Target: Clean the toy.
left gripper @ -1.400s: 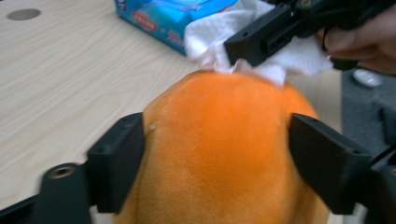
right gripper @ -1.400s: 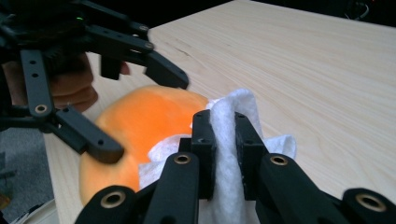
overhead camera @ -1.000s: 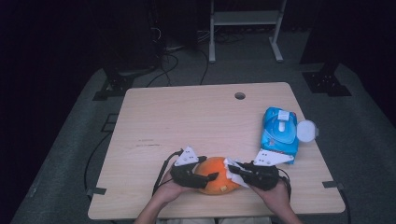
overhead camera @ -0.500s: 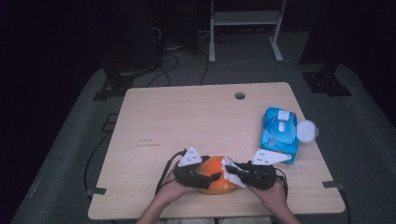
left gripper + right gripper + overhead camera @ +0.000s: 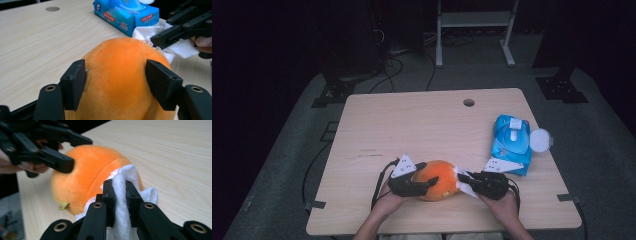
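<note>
The bench (image 5: 412, 125) carries all items; both forearms enter from its near edge and converge at the near centre. The orange plush toy (image 5: 439, 179) rests on the bench at that point, between the two grippers. The left gripper (image 5: 116, 77) approaches from the toy's left side with the hand low behind it; its jaws are clamped on the orange plush toy, one pad on each flank. The right gripper (image 5: 119, 195) lies level and points toward the toy from the right; its jaws are closed on a white wipe (image 5: 122, 195), and the wipe is pressed against the toy's surface. The blue wipes pack (image 5: 511, 144) lies flat near the right edge of the bench, just beyond the right hand (image 5: 504, 202); its round white lid (image 5: 540, 140) is flipped open and overhangs the pack's right side; the pack's contents cannot be made out.
</note>
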The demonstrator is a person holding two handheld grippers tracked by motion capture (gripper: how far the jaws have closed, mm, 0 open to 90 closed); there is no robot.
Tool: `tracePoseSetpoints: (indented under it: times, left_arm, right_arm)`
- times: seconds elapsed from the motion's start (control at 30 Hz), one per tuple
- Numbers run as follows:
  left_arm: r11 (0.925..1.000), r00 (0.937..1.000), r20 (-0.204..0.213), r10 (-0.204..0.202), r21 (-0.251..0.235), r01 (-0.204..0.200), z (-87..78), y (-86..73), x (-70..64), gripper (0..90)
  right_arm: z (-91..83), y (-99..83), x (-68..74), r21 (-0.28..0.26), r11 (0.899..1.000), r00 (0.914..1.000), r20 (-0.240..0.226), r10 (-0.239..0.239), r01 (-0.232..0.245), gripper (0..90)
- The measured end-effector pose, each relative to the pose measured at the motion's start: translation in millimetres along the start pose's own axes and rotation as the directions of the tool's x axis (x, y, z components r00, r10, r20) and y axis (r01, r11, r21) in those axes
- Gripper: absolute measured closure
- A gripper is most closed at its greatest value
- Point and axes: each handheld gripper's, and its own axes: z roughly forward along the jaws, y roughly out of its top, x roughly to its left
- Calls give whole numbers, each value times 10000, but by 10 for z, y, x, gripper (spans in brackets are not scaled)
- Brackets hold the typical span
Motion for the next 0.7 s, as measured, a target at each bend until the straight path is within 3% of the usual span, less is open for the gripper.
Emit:
tracePoseSetpoints:
  times: [0.17, 0.23, 0.33, 0.4, 0.57, 0.63, 0.7]
  left_arm:
    - [9997, 9997, 31, -224, 11, 224, -23, -30, 57, 306]
    - [9991, 9990, 188, -417, -9, 417, -20, -45, 91, 286]
    - [9987, 9980, 373, -511, -68, 514, -7, -59, 91, 276]
    - [9994, 9985, 424, -350, -4, 351, -7, -46, 62, 275]
    - [9982, 9947, 869, 553, 175, -570, 16, -22, -89, 276]
    - [9953, 9926, 817, 894, 293, -920, 22, -3, -149, 271]
    - [9945, 9911, 883, 991, 265, -1018, 10, 25, -156, 241]
  right_arm:
    - [31, 78, 142, -262, 9989, 9979, -518, -391, 377, 808]
    - [40, 54, 105, -223, 9994, 9981, -540, -292, 280, 809]
    - [49, -14, -7, 52, 10000, 9998, -215, 36, -35, 809]
    - [41, -19, -22, 25, 9997, 9994, -240, 242, -242, 808]
    - [11, 115, 110, -562, 9984, 9976, -685, -96, 57, 808]
    - [30, 110, 122, -477, 9987, 9978, -626, -211, 181, 808]
    - [48, 50, 76, -350, 9994, 9983, -588, -35, 14, 808]
